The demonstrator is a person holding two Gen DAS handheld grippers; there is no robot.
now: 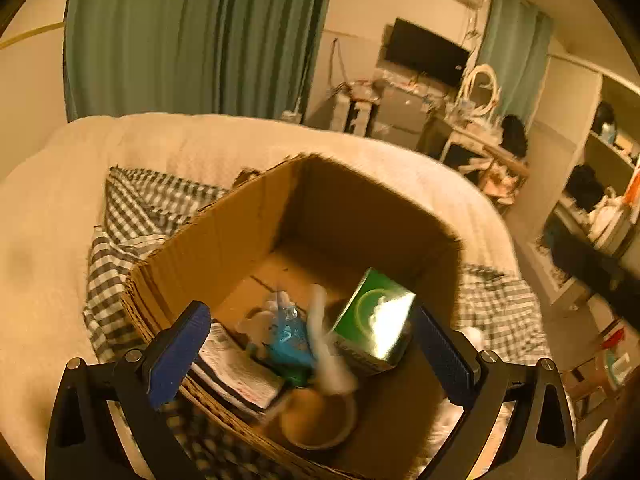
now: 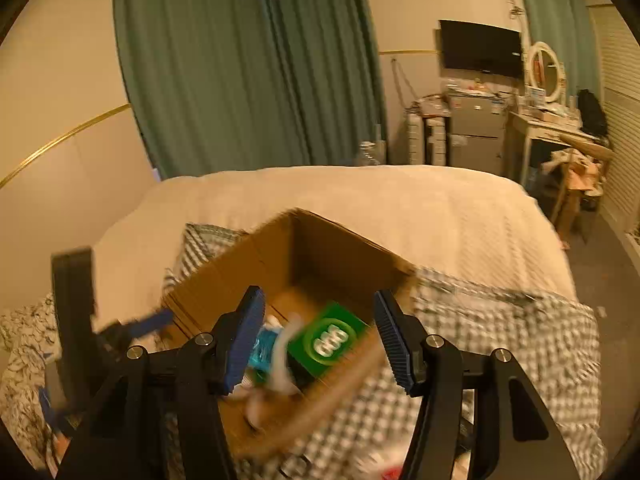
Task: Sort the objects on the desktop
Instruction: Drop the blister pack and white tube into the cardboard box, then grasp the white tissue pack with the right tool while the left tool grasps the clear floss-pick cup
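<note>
An open cardboard box (image 1: 224, 236) (image 2: 248, 264) stands on a bed. Inside lie a green box (image 1: 376, 316) (image 2: 328, 338), a blue packet (image 1: 288, 340) (image 2: 262, 350), a white blurred item (image 1: 324, 344), a printed booklet (image 1: 240, 372) and a round tan tape roll (image 1: 320, 420). My left gripper (image 1: 312, 356) hovers over the box's near edge, open, nothing between its blue pads. My right gripper (image 2: 320, 344) is also open above the box's near side. The left gripper (image 2: 92, 320) shows blurred at the left of the right wrist view.
The box rests on a checked cloth (image 1: 132, 208) (image 2: 500, 332) over a cream blanket (image 1: 48, 208) (image 2: 400, 208). Green curtains (image 1: 192, 36) hang behind. A TV (image 1: 424, 52), dresser with mirror (image 2: 544, 68) and shelves (image 1: 600, 184) stand at the right.
</note>
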